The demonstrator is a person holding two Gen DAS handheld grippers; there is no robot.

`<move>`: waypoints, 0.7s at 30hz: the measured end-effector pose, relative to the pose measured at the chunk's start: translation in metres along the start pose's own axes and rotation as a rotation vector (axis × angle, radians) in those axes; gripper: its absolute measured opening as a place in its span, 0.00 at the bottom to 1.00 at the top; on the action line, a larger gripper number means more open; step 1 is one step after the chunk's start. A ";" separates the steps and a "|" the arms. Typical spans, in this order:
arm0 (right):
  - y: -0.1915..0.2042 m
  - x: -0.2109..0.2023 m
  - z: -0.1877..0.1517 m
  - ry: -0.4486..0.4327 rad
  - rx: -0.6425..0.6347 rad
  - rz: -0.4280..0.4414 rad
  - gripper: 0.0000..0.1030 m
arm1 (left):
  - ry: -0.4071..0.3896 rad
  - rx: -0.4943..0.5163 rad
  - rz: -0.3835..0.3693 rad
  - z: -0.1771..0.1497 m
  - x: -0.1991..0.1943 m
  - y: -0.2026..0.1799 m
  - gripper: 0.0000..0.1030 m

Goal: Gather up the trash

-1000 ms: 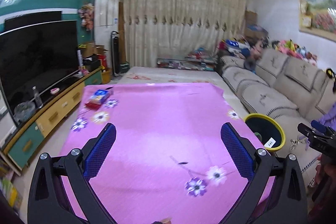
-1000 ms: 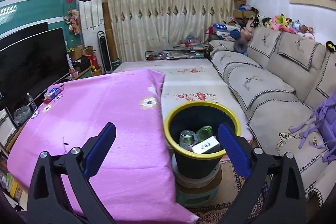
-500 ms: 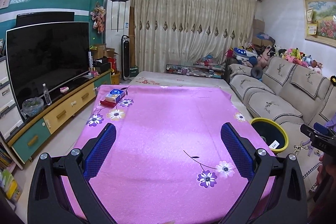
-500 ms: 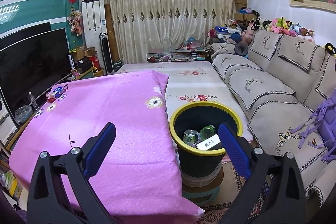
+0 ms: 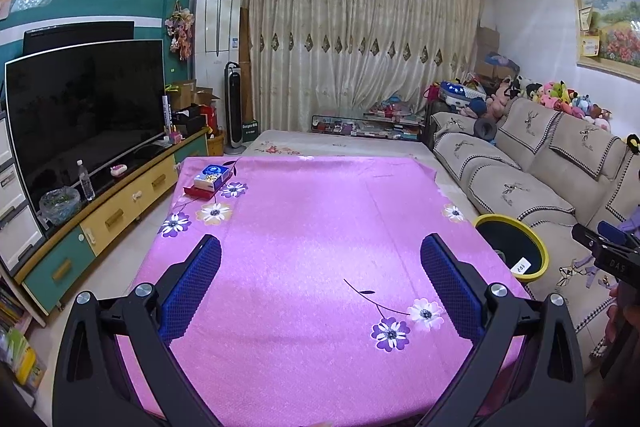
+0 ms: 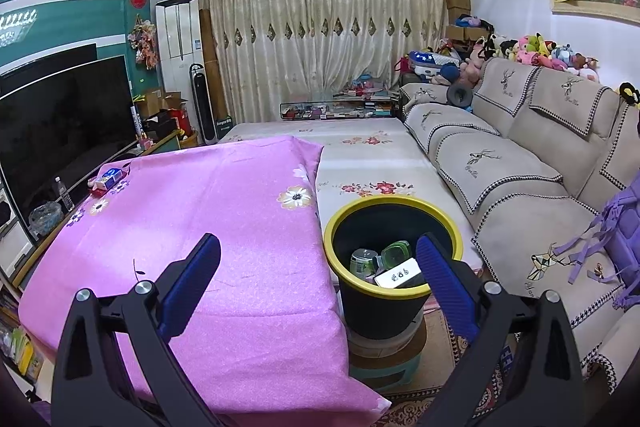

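Note:
A black bin with a yellow rim (image 6: pixel 394 253) stands on stacked stools beside the table's right edge; inside lie a green can (image 6: pixel 362 261), a green plastic piece (image 6: pixel 396 251) and a white box (image 6: pixel 398 277). In the left wrist view the bin (image 5: pixel 514 247) shows at the right. A blue tissue pack on a red box (image 5: pixel 210 179) sits at the far left corner of the pink flowered tablecloth (image 5: pixel 320 247). My left gripper (image 5: pixel 320 287) hangs open over the near table, holding nothing. My right gripper (image 6: pixel 318 285) is open and empty, near the bin. The right tool (image 5: pixel 608 255) shows at that view's edge.
A beige sofa (image 6: pixel 520 163) runs along the right, with plush toys on its back and a purple bag (image 6: pixel 624 227). A television (image 5: pixel 80 115) stands on a low cabinet (image 5: pixel 120 203) at the left. A person's hand (image 5: pixel 624 315) is at the right edge.
Both grippers have risen and pulled back, so more of the room and table shows. Jaws stayed open. The bin's contents are unchanged.

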State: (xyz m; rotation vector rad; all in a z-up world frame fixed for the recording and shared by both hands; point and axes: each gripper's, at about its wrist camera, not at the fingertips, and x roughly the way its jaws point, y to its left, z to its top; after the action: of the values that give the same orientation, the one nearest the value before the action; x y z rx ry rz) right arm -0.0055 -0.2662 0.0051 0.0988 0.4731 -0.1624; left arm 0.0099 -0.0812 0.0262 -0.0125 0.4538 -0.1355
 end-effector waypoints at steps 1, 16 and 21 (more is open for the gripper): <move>0.001 0.000 0.000 0.001 -0.001 0.001 0.91 | 0.001 -0.001 0.000 0.000 0.000 0.000 0.95; 0.002 0.005 0.000 0.010 0.002 0.013 0.91 | 0.016 -0.007 -0.006 -0.004 0.008 0.000 0.95; 0.003 0.006 0.000 0.011 0.004 0.016 0.91 | 0.020 -0.004 -0.006 -0.005 0.010 -0.003 0.95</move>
State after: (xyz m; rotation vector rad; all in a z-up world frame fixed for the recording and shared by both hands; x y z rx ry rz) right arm 0.0001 -0.2644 0.0022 0.1075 0.4831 -0.1469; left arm 0.0166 -0.0850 0.0175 -0.0166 0.4737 -0.1411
